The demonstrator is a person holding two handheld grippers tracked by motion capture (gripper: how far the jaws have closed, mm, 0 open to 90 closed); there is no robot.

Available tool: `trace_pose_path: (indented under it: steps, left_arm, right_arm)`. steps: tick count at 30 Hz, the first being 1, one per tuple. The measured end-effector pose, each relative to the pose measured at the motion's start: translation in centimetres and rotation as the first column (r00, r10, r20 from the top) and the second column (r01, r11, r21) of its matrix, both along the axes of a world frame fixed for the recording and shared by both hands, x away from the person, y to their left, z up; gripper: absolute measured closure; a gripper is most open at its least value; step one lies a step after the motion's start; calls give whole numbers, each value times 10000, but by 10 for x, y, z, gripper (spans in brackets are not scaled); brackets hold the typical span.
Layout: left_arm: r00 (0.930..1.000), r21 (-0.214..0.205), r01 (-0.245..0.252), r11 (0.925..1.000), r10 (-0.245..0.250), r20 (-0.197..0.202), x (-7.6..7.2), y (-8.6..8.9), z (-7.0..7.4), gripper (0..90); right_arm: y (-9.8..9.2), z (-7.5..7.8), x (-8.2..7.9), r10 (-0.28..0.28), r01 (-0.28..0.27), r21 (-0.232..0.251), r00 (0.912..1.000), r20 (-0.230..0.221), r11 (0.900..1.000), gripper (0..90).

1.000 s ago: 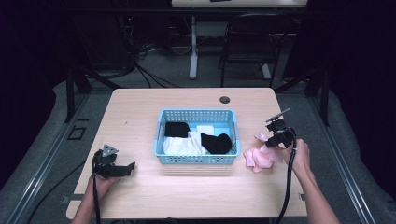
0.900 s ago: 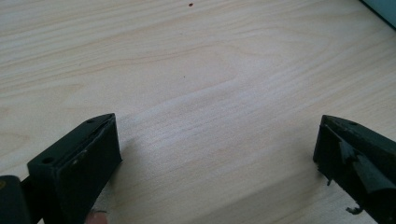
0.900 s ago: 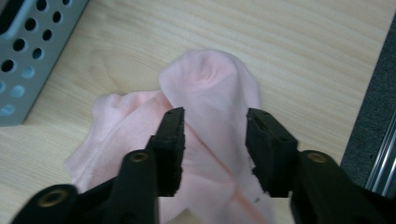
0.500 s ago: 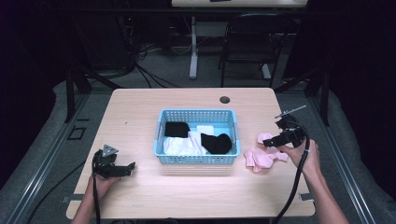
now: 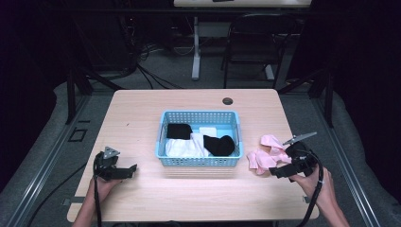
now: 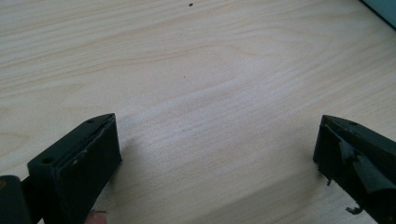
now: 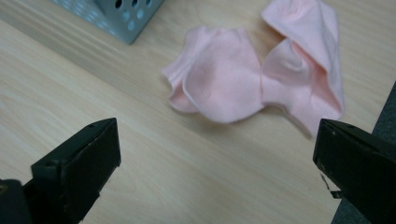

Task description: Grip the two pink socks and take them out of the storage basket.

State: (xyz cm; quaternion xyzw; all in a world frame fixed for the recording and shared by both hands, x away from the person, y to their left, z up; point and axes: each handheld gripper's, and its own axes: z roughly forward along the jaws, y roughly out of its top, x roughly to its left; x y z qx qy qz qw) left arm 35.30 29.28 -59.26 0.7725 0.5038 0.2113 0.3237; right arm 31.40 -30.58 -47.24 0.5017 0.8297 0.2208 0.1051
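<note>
A crumpled pink cloth point(image 5: 265, 155) point(image 7: 261, 88) lies on the wooden table point(image 5: 198, 198) just right of a light blue basket point(image 5: 198, 161). My right gripper point(image 5: 279, 171) point(image 7: 215, 158) sits near the table's right edge, just beside and in front of the cloth. Its jaws have just been opening and now stand wide with nothing between them. The basket holds black cloths point(image 5: 218, 144) and white cloths point(image 5: 182, 147). At the front left my left gripper point(image 5: 128, 171) point(image 6: 217, 158) is open above bare wood, held by a hand.
A small dark round hole point(image 5: 227, 100) marks the table's far edge. The basket's corner point(image 7: 126, 18) shows at the top of the right gripper view. Beyond the table stand a chair point(image 5: 250, 42), cables and table legs on a grey floor.
The right gripper let go of the pink cloth, opened wide and drew back toward the table's front right. The cloth now lies loose on the table. The left gripper stayed put.
</note>
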Motion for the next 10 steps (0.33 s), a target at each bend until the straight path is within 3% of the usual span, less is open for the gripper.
trace_pose_path:
  steps: [5,10]
  left_arm:
    - [10000,-1,0,10000,0,-1,0,0,0,6]
    - [10000,6,0,10000,0,-9,0,0,0,6]
  right_arm:
    - [-10,-16,-2,-227,226,-28,9990,-397,9997,5]
    - [-12,-29,2,-229,188,-481,9960,-867,9987,4]
